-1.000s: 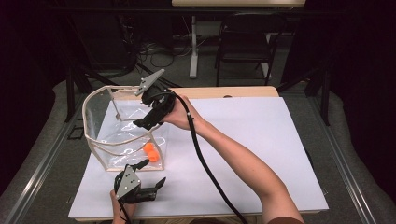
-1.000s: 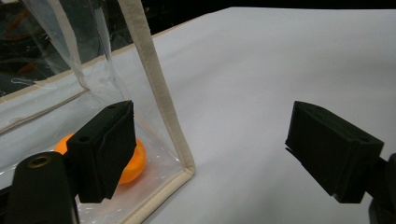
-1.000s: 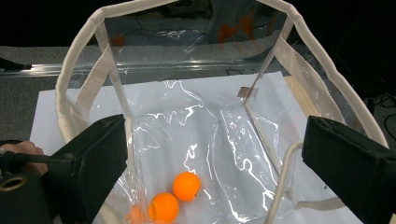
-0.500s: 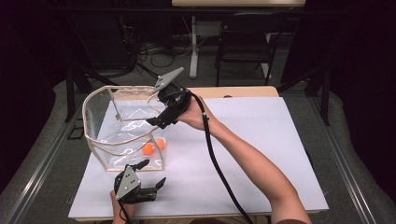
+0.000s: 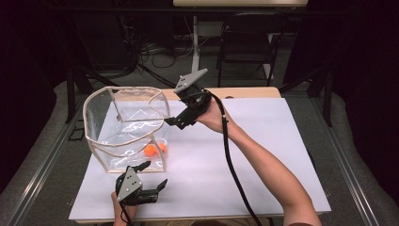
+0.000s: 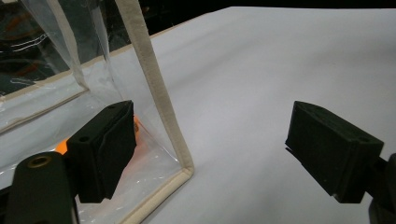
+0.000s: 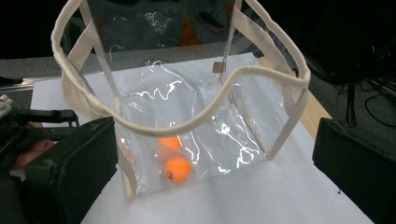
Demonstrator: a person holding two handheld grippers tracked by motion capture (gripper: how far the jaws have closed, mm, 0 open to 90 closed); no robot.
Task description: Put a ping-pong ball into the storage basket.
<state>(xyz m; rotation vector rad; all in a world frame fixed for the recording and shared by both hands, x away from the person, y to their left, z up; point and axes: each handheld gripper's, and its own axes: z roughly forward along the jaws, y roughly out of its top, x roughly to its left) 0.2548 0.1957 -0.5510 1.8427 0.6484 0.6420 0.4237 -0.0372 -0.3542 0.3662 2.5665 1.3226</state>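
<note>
High view: clear plastic bag (image 5: 127, 129) with cream fabric trim, boxy, standing upright left of frame centre on the white worktop (image 5: 263, 155), mouth open upward, rim wavy and sagging inward at the near side. Two orange balls (image 5: 154, 149), smooth and round, resting inside at the bag's lower right corner. Right hand-held gripper (image 5: 170, 122) held up at the frame's centre, just right of the bag's upper rim, jaws pointing left and down toward the bag, spread wide with nothing between them, having just been opening. Forearm stretched from the lower right corner diagonally up to it, black cable trailing along it. Left hand-held gripper (image 5: 155, 176) low at the frame's bottom left, near the bag's front corner, jaws spread and pointing right, grey plate on top.

Left gripper view: black matte foam-faced pads far apart, nothing gripped. Cream-trimmed vertical edge (image 6: 154, 88) of the bag standing between them, nearer the left pad; orange glimpsed behind that pad through the film.

Right gripper view: looking down into the bag's open mouth (image 7: 187, 126), glossy creased film catching highlights. Balls lying side by side on the bag floor, centre frame. Blocky black pads at the lower left and lower right corners, wide apart, empty.
</note>
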